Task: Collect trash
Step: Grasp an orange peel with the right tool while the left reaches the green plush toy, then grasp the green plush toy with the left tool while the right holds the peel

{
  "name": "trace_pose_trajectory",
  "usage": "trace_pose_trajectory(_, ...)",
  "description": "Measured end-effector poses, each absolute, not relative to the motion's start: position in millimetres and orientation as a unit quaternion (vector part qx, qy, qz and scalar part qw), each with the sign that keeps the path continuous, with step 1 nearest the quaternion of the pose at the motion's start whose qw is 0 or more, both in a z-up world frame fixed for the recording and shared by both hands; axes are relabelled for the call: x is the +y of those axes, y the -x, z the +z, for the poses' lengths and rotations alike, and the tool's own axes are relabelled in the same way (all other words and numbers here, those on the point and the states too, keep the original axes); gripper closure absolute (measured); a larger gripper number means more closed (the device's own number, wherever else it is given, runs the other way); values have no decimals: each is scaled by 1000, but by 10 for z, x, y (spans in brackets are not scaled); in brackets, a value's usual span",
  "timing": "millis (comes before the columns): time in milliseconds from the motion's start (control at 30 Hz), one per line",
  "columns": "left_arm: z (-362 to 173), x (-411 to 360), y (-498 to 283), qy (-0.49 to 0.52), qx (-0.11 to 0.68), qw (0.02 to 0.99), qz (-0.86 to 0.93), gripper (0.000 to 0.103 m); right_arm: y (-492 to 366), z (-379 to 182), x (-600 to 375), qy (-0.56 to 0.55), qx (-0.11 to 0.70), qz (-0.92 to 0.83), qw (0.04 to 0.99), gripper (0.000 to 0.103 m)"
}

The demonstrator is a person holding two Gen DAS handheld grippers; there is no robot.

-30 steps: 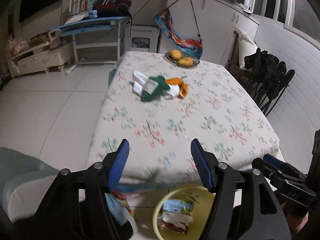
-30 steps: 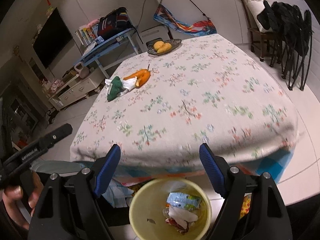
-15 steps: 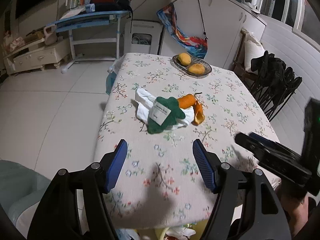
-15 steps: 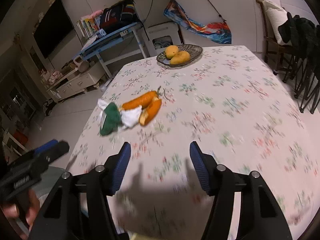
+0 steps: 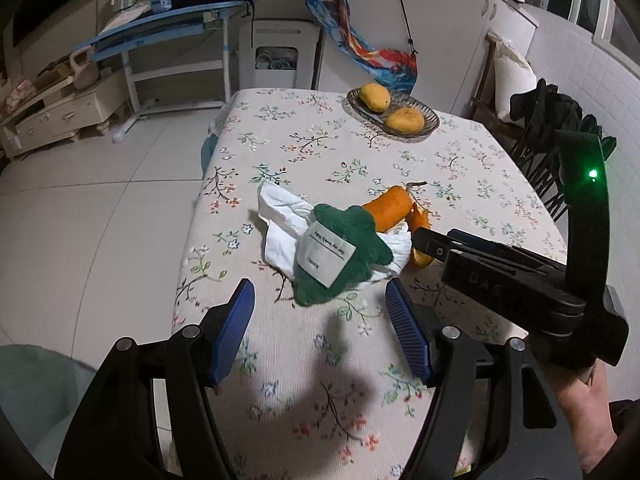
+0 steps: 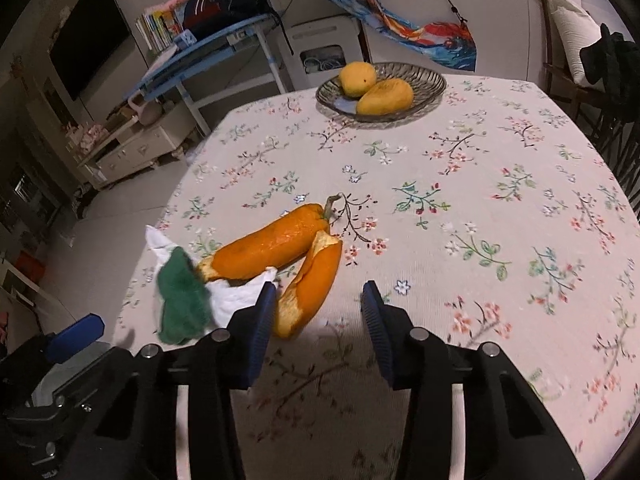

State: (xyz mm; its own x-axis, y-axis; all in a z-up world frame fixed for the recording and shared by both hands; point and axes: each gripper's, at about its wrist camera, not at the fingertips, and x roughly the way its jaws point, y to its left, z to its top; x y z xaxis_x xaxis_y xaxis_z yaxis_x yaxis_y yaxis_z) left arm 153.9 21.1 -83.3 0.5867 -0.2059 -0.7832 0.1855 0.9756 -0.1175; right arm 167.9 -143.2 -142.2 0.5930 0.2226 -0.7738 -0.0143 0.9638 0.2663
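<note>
A pile of trash lies on the floral tablecloth: a green felt piece with a white label, crumpled white tissue and orange peel. In the right wrist view the peel lies in two curved pieces beside the green piece and tissue. My left gripper is open and empty, just short of the green piece. My right gripper is open and empty, its left finger right beside the near peel piece. It also shows from the side in the left wrist view.
A glass dish with two mangoes stands at the table's far side. A blue desk, a low cabinet and a chair with dark clothes stand around the table. Tiled floor lies to the left.
Both grippers have moved forward from over the yellow bin at the table's near edge to close in front of the trash pile. Both stay open. The bin has left view.
</note>
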Motion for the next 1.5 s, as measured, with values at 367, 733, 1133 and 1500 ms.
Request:
trace_pose_trajectory(367, -965, 42, -1790, -12, 447, 887, -116, 38, -1710, -1433, -1573, -82, 452, 77, 885, 84)
trace_pose_trajectory(733, -893, 7, -1777, -7, 445, 881, -157, 99, -1186, -1413, -1936, -89, 482, 113, 864, 84)
trace_pose_trajectory(1133, -855, 155, -1300, 0, 459, 872, -167, 99, -920, -1409, -1949, -94, 479, 116, 865, 84)
trace_pose_trajectory(1500, -915, 14, -1212, -73, 451, 875, -162, 47, -918, -1420, -1885, -84, 463, 125, 874, 60)
